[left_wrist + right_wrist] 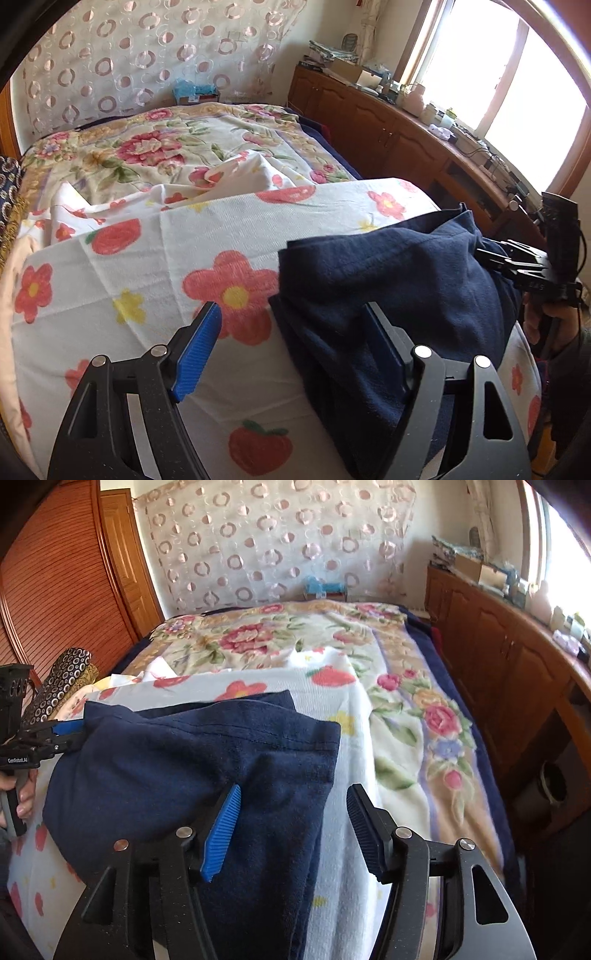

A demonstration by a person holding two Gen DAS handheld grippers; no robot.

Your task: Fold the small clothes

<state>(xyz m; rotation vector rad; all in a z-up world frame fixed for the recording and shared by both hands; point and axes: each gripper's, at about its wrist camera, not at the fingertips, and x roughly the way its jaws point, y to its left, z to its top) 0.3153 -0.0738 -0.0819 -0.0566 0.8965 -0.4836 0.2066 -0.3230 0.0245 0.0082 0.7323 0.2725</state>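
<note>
A dark navy garment [399, 288] lies folded over on a white flower-print towel [147, 258] on the bed. My left gripper [295, 350] is open, its jaws straddling the garment's left edge, the right finger [384, 347] over the navy cloth. In the right wrist view the navy garment [192, 760] fills the left half. My right gripper [295, 830] is open, straddling the garment's right edge, with the left blue pad [221, 834] over the cloth. Each gripper shows at the other view's edge, the right one [517, 262] and the left one [44, 738].
The bed carries a floral blanket [424, 716] beyond the towel. A wooden cabinet [498, 657] with clutter on top runs along the right under a window. Wooden doors [55, 590] stand at the left. A dotted bundle [59, 686] lies at the bed's left edge.
</note>
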